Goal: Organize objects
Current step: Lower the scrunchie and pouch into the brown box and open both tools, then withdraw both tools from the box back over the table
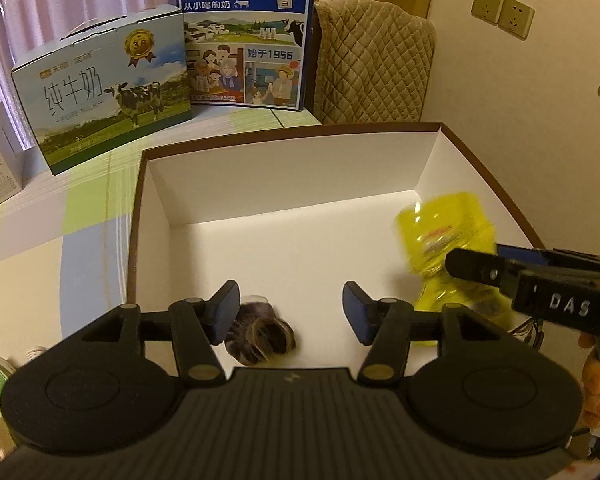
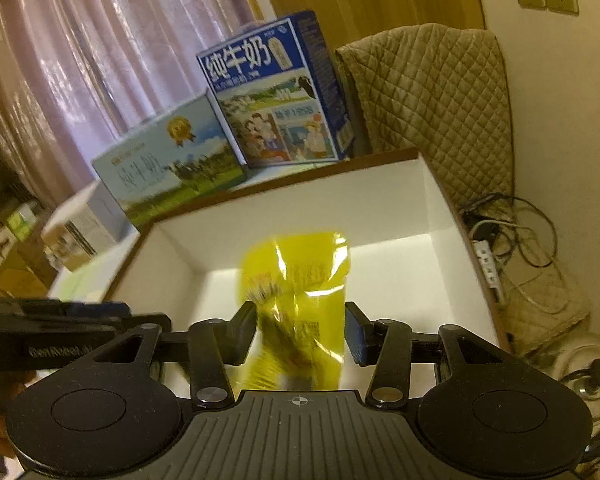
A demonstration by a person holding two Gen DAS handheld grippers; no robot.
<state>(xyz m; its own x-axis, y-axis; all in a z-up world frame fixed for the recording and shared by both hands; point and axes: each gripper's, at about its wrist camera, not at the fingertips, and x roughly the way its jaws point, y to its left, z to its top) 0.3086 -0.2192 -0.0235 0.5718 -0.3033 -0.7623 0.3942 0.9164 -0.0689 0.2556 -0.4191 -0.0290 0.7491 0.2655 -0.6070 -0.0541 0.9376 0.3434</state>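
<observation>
Looking first through the left wrist camera, I see the left gripper (image 1: pixel 290 312) with its jaws spread wide and holding nothing. It hangs over the near part of a white box (image 1: pixel 428 160) with a brown rim. Under it, on the box floor, lies a small dark wrapped item (image 1: pixel 262 340), close to the left blue pad but, as far as I can judge, not pinched. So this piece seems already delivered into the box. At the right side of the same view the right gripper (image 1: pixel 476 268) enters over the box together with a yellow packet (image 1: pixel 440 240), which is blurred. The box stands on a bench with a checked cloth (image 1: pixel 60 248), and two milk cartons (image 1: pixel 112 92) stand behind it.

In the right wrist camera, the yellow packet (image 2: pixel 300 300) lies between the jaws of the right gripper (image 2: pixel 302 330). The jaws look moderately spread; the left pad seems to touch the packet, and the right one stands at its edge. Because of blur, I cannot tell if they pinch it or have let it go. The packet is above or on the floor of the white box (image 2: pixel 440 208).

My judgement: one item is placed, the second is at the moment of placing. If more items wait outside the box, these pictures do not show them.
</observation>
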